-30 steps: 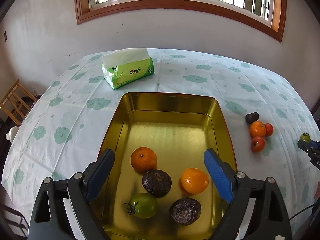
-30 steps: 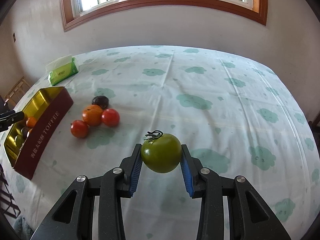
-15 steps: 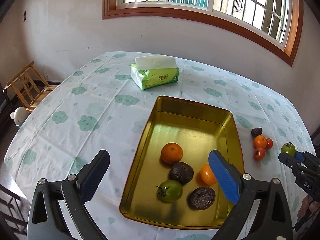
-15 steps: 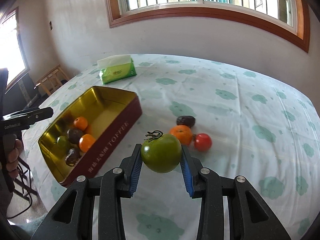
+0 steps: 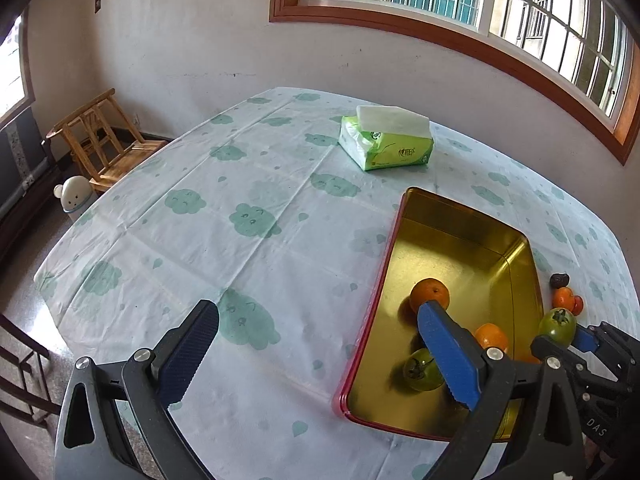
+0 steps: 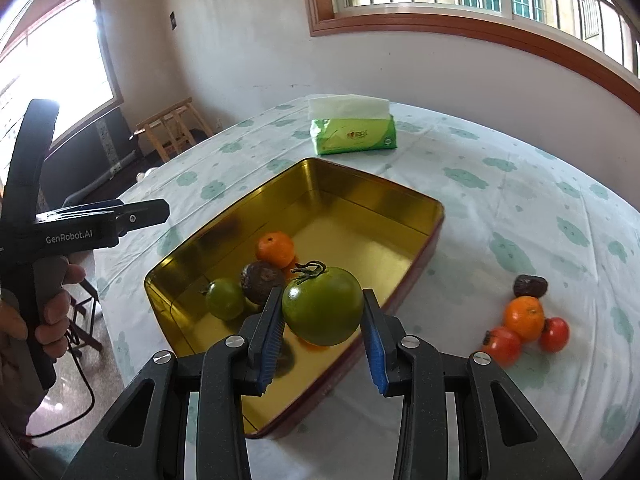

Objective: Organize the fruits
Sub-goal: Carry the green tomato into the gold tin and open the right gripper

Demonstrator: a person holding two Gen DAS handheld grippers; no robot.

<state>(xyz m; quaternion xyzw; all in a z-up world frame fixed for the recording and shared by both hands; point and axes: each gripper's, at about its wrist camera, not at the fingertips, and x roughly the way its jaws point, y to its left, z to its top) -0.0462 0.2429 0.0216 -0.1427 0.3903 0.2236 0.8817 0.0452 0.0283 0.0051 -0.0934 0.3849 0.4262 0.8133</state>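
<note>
My right gripper [image 6: 323, 334] is shut on a green tomato [image 6: 322, 305] and holds it above the near right part of the gold tin [image 6: 432, 210]. The tin holds an orange [image 6: 275, 249], a dark passion fruit [image 6: 261, 276], a small green tomato [image 6: 225, 298] and other fruit partly hidden. In the left wrist view the tin [image 5: 404, 216] lies at the right, and the held tomato [image 5: 557, 326] hangs at its right edge. My left gripper [image 5: 320, 354] is open and empty over the tablecloth left of the tin.
On the cloth right of the tin lie a dark fruit [image 6: 530, 285], an orange [image 6: 524, 317] and two red tomatoes [image 6: 501, 345]. A green tissue pack [image 6: 353, 133] sits behind the tin. A wooden chair [image 5: 105, 140] stands off the table's left.
My right gripper has carried the green tomato left, from beside the loose fruit to over the tin. My left gripper has swung left, off the tin and over the cloth.
</note>
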